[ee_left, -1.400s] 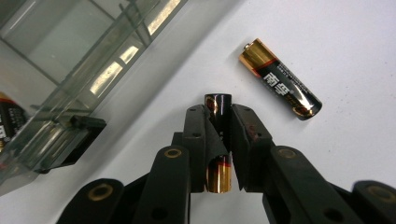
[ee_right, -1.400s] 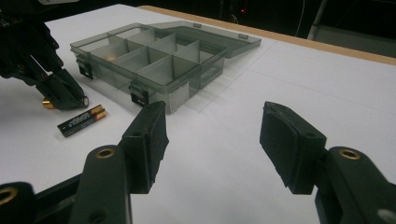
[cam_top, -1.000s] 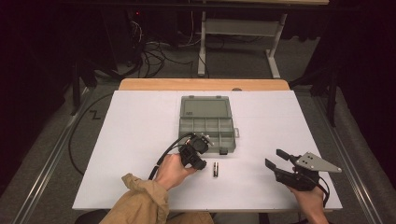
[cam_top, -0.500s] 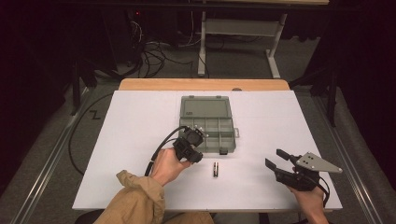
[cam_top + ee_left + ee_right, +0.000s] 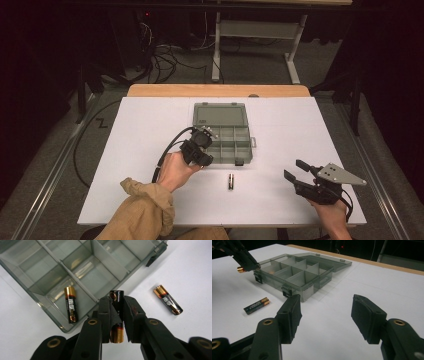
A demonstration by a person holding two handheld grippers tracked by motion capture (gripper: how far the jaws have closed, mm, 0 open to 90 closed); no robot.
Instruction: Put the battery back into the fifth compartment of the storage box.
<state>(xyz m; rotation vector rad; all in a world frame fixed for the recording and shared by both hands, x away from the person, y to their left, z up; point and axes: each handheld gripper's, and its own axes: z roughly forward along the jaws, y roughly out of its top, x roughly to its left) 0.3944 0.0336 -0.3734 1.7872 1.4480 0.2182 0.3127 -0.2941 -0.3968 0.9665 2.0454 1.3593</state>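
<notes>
Across the middle of the high view I see the white tabletop [image 5: 125, 150], and at its centre the grey compartment box [image 5: 225, 137] with its lid laid open toward the top of the frame. At the box's lower left corner my left gripper [image 5: 199, 146] hovers, its fingers [image 5: 105, 312] clamped on a battery [image 5: 116, 315], which stands upright between them just over the box's near wall in the left gripper view. At the lower right of the high view my right gripper [image 5: 296, 172] sits near the tabletop's edge, fingers [image 5: 290, 315] spread wide with nothing between them. A second battery [image 5: 70, 304] lies in a near compartment of the box. A third battery [image 5: 231, 181] lies on the tabletop just below the box.
</notes>
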